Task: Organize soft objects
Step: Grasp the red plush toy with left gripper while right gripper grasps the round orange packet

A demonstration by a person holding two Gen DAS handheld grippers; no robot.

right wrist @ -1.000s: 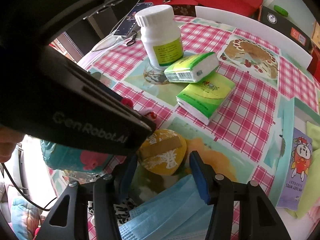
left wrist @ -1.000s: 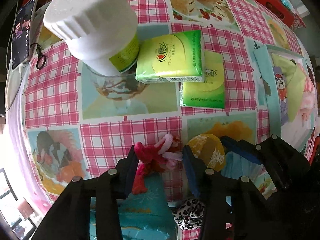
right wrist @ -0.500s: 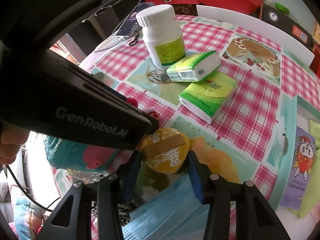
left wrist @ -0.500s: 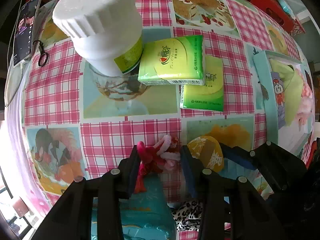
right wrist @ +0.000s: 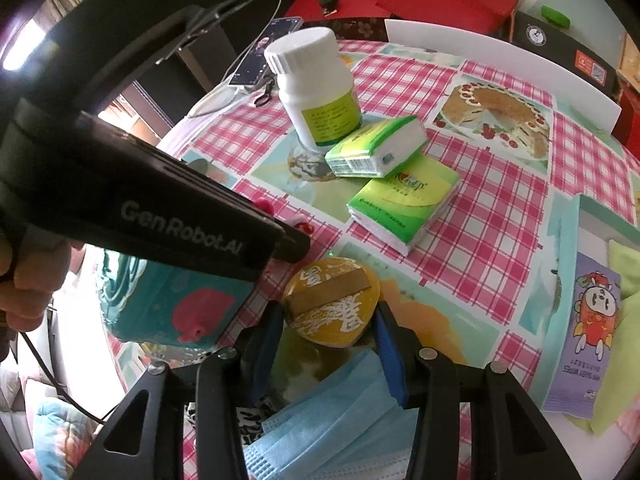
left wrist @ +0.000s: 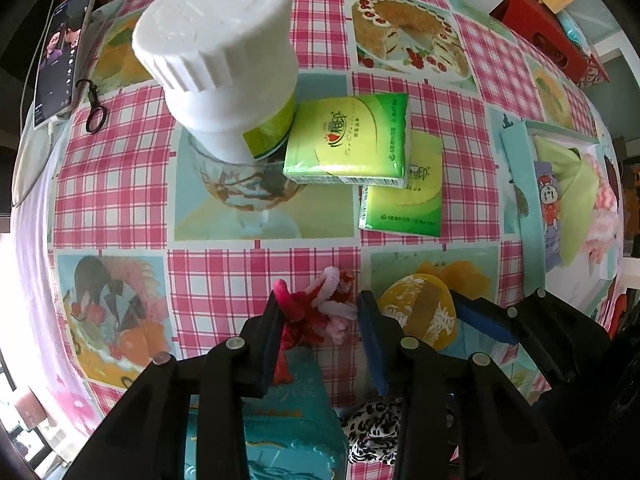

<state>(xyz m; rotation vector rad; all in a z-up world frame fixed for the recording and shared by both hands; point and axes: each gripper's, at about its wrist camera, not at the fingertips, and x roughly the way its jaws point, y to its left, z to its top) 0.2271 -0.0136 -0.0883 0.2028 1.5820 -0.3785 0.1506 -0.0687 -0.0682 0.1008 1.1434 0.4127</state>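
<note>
My left gripper (left wrist: 318, 306) is shut on a red, pink and white fuzzy twisted toy (left wrist: 320, 304) and holds it just above the checked tablecloth (left wrist: 112, 184). My right gripper (right wrist: 330, 320) is shut on a round yellow pouch with white characters (right wrist: 332, 306); the pouch also shows in the left wrist view (left wrist: 420, 314). A blue face mask (right wrist: 332, 424) lies under the right gripper. A leopard-print soft item (left wrist: 372, 432) lies below the left gripper.
A white pill bottle (left wrist: 224, 64) stands at the back beside two green tissue packs (left wrist: 348, 140) (left wrist: 404, 200), one stacked on the other. A teal tray (left wrist: 520, 184) with cloths sits at the right. A teal bag (right wrist: 168, 300), a phone (left wrist: 62, 52) and a clip (left wrist: 94, 108) are at the left.
Both grippers have closed in on their items and lifted slightly; the table scene has shifted down and away in both views.
</note>
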